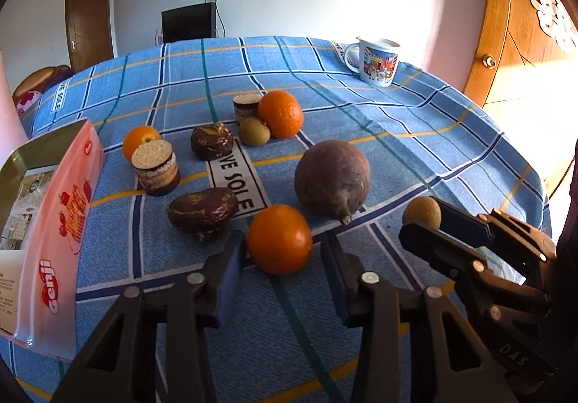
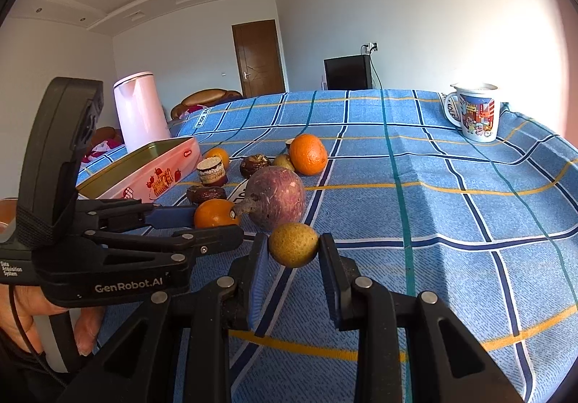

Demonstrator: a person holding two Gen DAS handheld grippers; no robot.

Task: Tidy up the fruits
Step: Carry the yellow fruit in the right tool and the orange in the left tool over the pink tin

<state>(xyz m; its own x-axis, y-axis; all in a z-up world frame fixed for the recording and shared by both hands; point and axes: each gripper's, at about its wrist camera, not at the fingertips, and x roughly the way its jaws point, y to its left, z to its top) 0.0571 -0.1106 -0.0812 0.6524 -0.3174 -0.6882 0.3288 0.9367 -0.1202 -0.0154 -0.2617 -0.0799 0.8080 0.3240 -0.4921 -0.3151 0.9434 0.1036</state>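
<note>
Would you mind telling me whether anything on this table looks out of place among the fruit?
Yes: two small layered cake pieces and two dark glazed pastries sit among the oranges and kiwis on the tablecloth. Nothing looks spilled or damaged.

We are seeing bare tablecloth [image 2: 469,240] lying open across the right half of the right wrist frame, with only the mug [image 2: 475,112] standing at the upper right. Centre left is crowding up: the purple fruit [image 2: 276,198], oranges and brown pieces are sitting close together (gaps between them are looking narrow). The pink tin [image 2: 159,168] and the kettle [image 2: 139,110] are walling off the left, and the left gripper [image 2: 213,227] is reaching across lower left.
</note>
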